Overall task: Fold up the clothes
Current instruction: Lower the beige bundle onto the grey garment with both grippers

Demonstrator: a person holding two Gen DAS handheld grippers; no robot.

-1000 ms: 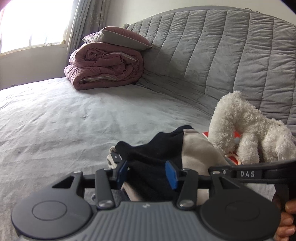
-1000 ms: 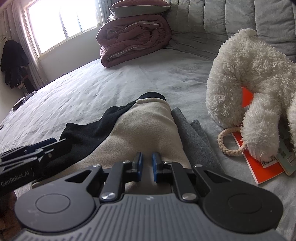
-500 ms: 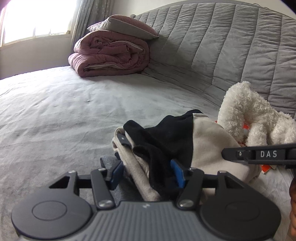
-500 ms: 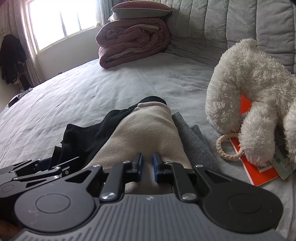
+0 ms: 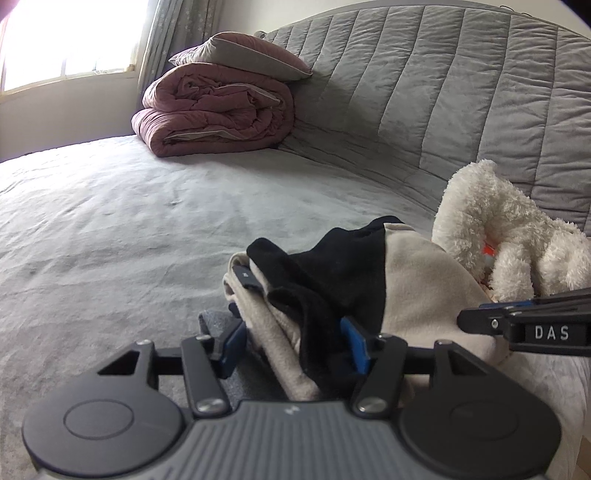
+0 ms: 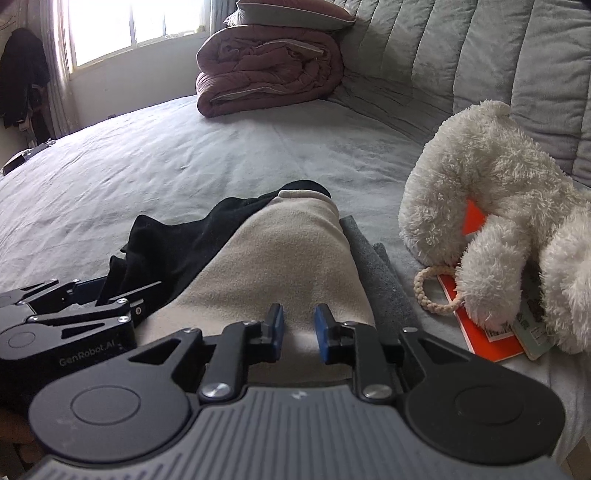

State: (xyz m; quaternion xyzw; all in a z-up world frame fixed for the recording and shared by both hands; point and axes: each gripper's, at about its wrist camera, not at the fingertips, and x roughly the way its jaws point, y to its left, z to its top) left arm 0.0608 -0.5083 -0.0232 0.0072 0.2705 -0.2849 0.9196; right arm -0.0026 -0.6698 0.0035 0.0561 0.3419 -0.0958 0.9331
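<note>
Grey bed (image 5: 129, 229) bears folded beige-black garment (image 6: 295, 258); left fingers (image 5: 356, 345) wide, right fingers (image 6: 275, 326) opening.

Grey bed (image 5: 147, 221), quilted grey headboard (image 5: 424, 92), bright window (image 6: 140, 26), curtains (image 5: 177, 33).

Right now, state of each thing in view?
left gripper: open, folded layers between its pads
right gripper: jaws opening over beige cloth
black and beige garment: folded, on grey cloth
duvet: folded, pillow on top
plush toy: lying on orange booklet
</note>
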